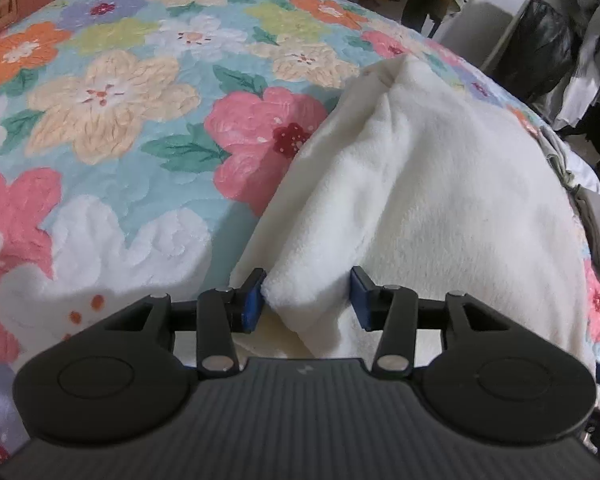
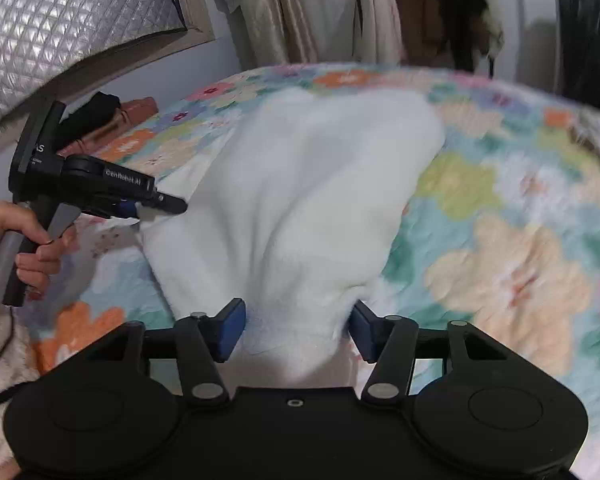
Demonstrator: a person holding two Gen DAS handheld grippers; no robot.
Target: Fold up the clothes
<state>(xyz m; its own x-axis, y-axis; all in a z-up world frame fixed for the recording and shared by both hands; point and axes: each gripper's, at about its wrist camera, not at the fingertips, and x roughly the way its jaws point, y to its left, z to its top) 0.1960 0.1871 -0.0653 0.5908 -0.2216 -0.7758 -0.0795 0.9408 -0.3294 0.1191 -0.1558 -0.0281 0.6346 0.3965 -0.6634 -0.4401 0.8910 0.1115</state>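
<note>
I have a white fleece garment [image 1: 412,184] lying on the bed, spread over the flowered quilt [image 1: 112,92] and bunched into soft ridges. In my left wrist view it covers the right half of the bed, running from the near edge up to a rumpled corner at the far side.

My left gripper [image 1: 306,298] points down at the near edge of the fleece. A folded lip of the cloth sits between the two blue pads, which stand partway apart. The left pad [image 1: 252,300] touches the cloth's edge; the right one looks to have a small gap beside it, so I would call these tongs open around the fold rather than clamped on it.

My right gripper [image 2: 296,330] is at another near edge of the same garment. A thick gathered bundle of fleece fills the space between its pads [image 2: 230,330], and both seem to press into it, though the picture is blurred on that side and I cannot be sure how firm the hold is. The cloth rises from there in a taut ridge toward the middle of the bed.

In the right wrist view my left hand [image 2: 18,246] grips the handle of the other tool at the left, its tip at the fleece's left edge. Hanging clothes [image 2: 380,12] show beyond the far side of the bed.
</note>
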